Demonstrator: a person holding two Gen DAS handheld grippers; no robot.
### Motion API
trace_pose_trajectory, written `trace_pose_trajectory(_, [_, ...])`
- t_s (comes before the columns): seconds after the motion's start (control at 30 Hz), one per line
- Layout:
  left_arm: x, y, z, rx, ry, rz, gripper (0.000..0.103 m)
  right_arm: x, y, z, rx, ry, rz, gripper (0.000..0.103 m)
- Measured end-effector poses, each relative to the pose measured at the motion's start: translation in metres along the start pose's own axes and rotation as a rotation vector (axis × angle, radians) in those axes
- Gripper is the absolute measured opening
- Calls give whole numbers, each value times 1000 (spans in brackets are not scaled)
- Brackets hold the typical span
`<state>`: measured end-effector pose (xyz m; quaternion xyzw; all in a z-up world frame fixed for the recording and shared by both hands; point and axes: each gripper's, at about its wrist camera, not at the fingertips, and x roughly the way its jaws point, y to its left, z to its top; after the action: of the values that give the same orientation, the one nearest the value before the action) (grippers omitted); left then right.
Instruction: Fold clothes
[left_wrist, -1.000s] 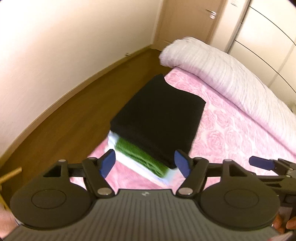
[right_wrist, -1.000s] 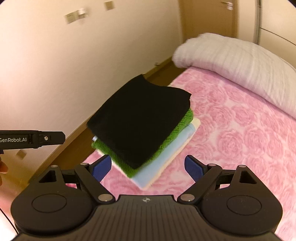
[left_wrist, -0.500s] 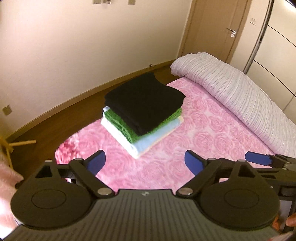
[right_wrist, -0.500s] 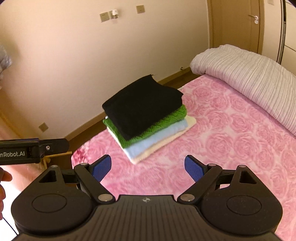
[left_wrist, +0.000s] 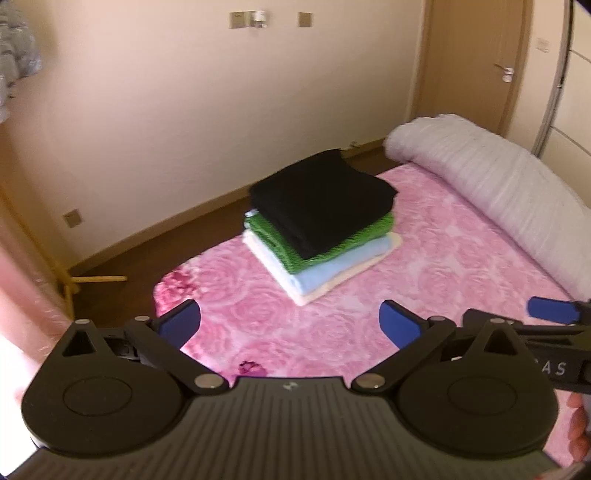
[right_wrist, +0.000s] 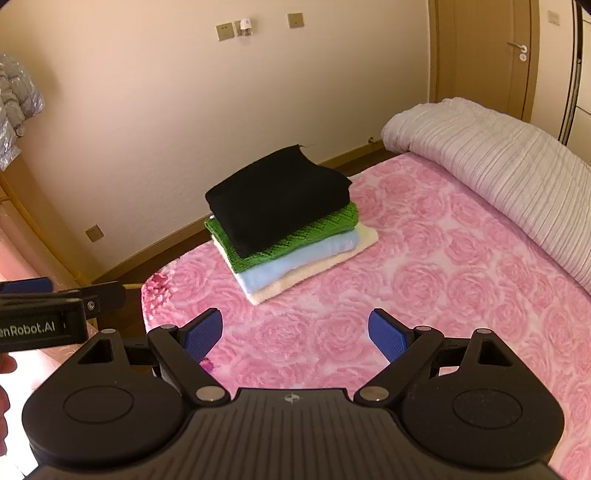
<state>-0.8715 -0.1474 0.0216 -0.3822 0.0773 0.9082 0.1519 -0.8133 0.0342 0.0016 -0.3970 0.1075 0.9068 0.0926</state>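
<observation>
Your four folded garments sit in one stack (right_wrist: 284, 221) near the corner of the bed (right_wrist: 424, 295): a black piece (right_wrist: 277, 195) on top, a green knit (right_wrist: 314, 229) under it, then a light blue one (right_wrist: 306, 258) and a cream one (right_wrist: 351, 247) at the bottom, edges roughly lined up. Your left gripper (left_wrist: 290, 325) is spread wide and holds nothing; your right gripper (right_wrist: 295, 332) is likewise spread and empty. Both hover above the pink cover, well apart from the stack. No loose garment shows in either view, so the clothes that can be seen already lie folded as the task wants. If more pieces wait out of view, you would need to fetch one and lay it flat on the bare part of the bed; if not, the folding looks complete. A rolled duvet (right_wrist: 498, 158) lies along the far side.
</observation>
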Motion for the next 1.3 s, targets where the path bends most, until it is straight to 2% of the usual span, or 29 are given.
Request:
trace_pose_trajectory(0.13, [5, -3, -7, -37, 11, 37, 102, 1, -4, -1, -23, -7, -13, 89])
trace_pose_trajectory(0.27, [11, -2, -6, -66, 28, 20, 102, 8, -5, 0, -58, -10, -48, 89])
trace_pose_trajectory(0.4, [18, -1, -2, -85, 46, 5, 102, 16, -10, 1, -49, 4, -43, 89])
trace_pose_trajectory(0.73, [41, -10, -1, -77, 107, -11, 102, 35, -27, 7, 10, 57, 2, 89])
trace_pose_trajectory(1.3, [78, -31, 5, -32, 182, -33, 102, 67, -47, 16, 23, 124, -10, 89])
